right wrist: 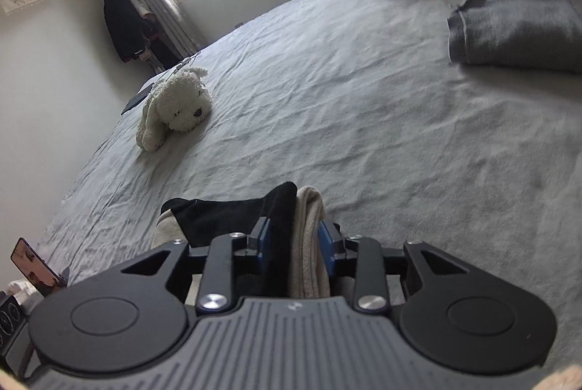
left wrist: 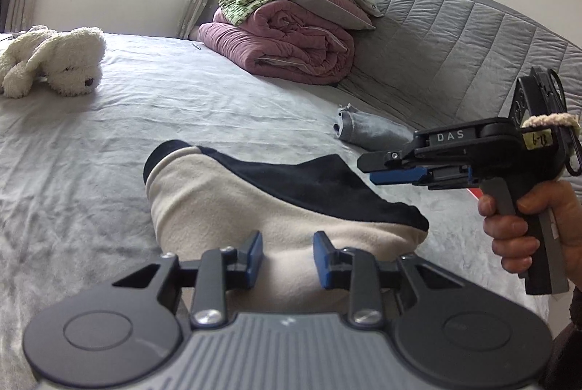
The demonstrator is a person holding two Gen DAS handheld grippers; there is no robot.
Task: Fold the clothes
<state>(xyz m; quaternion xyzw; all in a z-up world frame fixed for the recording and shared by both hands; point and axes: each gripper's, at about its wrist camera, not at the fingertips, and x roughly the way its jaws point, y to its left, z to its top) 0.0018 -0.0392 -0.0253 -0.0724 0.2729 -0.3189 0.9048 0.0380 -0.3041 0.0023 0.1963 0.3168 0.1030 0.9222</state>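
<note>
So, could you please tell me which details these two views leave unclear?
- Right wrist view: whether the right gripper pads press the cream-and-black fleece garment; fabric fills the gap.
- Left wrist view: garment's near part, hidden by the left gripper.
- Folded grey cloth: cut off at the right edge.

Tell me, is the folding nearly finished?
Partly. A grey garment already lies folded on the bed. The cream and black garment is in hand: the right gripper has its bunched edge between its pads, and the left gripper sits open over the cream part. It looks only part folded, so it still needs finishing and laying flat.
</note>
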